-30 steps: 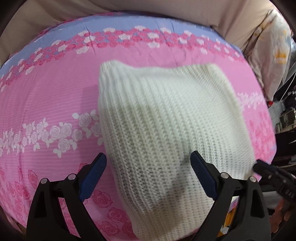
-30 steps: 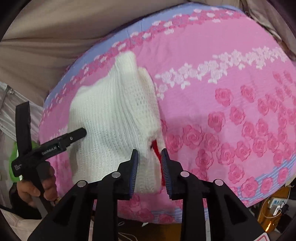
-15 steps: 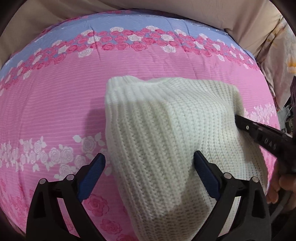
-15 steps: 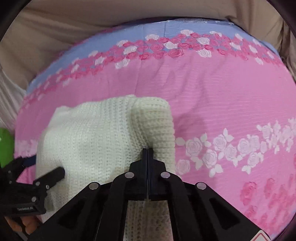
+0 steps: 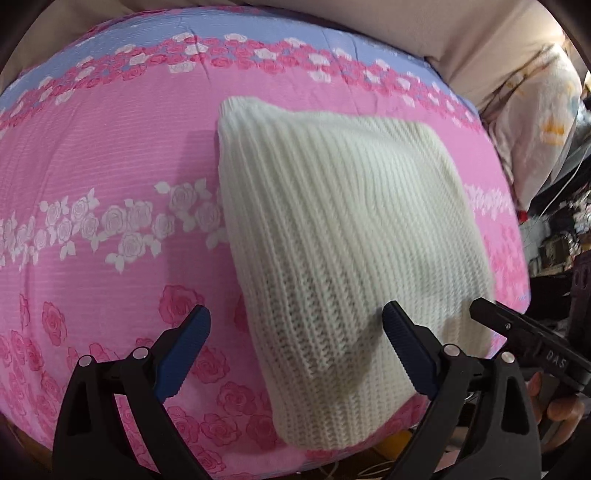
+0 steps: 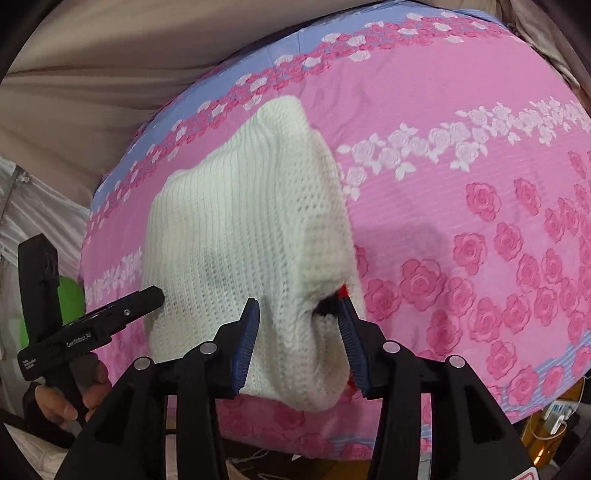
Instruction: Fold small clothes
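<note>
Right wrist: right gripper (image 6: 299,343) jaws apart around folded sweater (image 6: 236,240) | left gripper (image 5: 295,354) apart (over sweater)

A pink bedsheet (image 5: 110,155) printed with roses covers the bed, with a blue band (image 5: 207,27) along its far edge. Beige fabric (image 6: 92,74) hangs behind the bed. A pale pillow with orange print (image 5: 543,122) sits at the far right, and a green object (image 6: 70,295) shows at the left.

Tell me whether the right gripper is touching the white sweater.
Cannot tell. In the right wrist view the right gripper is open astride the white sweater; its fingers overlap the knit, with no plain gap or contact.
</note>
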Available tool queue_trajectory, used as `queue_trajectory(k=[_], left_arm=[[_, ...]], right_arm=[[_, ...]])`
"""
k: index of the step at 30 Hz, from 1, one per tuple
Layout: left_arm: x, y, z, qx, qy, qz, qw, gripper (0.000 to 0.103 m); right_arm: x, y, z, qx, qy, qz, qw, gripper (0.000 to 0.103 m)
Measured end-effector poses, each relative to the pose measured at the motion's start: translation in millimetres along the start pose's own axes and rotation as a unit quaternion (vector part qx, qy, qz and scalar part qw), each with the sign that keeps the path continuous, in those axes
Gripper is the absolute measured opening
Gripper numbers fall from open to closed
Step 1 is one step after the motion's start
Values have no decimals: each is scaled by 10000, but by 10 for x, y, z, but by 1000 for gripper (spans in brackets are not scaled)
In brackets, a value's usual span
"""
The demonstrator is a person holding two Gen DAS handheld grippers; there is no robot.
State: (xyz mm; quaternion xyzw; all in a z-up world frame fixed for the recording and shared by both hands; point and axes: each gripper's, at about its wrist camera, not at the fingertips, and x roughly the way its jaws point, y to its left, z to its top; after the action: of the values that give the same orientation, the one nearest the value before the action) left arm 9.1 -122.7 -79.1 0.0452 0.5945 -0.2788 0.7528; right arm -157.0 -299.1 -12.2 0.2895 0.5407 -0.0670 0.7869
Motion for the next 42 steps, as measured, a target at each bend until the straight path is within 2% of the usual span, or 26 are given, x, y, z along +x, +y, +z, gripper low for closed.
queue_trajectory(k=[1,3,7,9,11,13,14,16,17,18,20,24,26,31,33,38,40,42], left_arm=[[36,-27,-12,85,25,111,9999,92],[97,-33,-11,118,91,216,9997,92],[203,49,-9,-77,283,197,9994,93],[261,62,-16,-166,362,155,9991,93],[294,19,-19,-96,383,212,9990,93],[252,-45,-11,19,288,334,9990,93],[188,-69,-2,70,190,306,9993,92],[46,-93,20,41,7,99,9999,92],[-7,-81,29,-6,-68,-1,10000,92],[-80,-58,50,-95,-181,-169,9996,92],[-143,-1,88,-236,-292,-391,9985,92],[-25,161,242,-655,-281,-685,9951,92],[98,228,271,-796,-215,-691,9942,92],[400,379,348,-1141,-56,-807,9902,96],[453,381,372,-1160,-68,-887,9893,97],[507,305,447,-1002,-47,-1004,9899,98],[531,262,495,-1004,121,-1189,9877,93],[505,239,519,-1014,173,-1155,9880,82]], right_arm=[[69,35,-23,-53,56,-70,9999,39],[100,51,-25,-24,88,-93,9999,11],[-173,-19,11,187,-290,38,9994,9],[-95,-142,-5,247,-134,-9,9996,8],[198,-311,-87,270,160,-87,9995,9],[202,-393,-92,493,138,234,9984,9],[137,-392,-71,544,122,287,9980,12],[-71,-320,-25,417,-82,92,9991,29],[-148,-285,-12,316,-192,-28,9993,42],[-238,-245,12,197,-340,-112,9992,52],[-313,-219,72,88,-519,-133,9985,63],[-146,-279,289,71,-558,-166,9983,73],[45,-334,411,124,-365,-90,9992,73],[462,-383,581,190,69,443,9988,75],[559,-369,617,226,110,526,9983,79],[701,-374,644,519,15,1104,9925,87],[725,-348,668,608,78,1279,9899,79],[749,-316,692,684,164,1418,9874,58]])
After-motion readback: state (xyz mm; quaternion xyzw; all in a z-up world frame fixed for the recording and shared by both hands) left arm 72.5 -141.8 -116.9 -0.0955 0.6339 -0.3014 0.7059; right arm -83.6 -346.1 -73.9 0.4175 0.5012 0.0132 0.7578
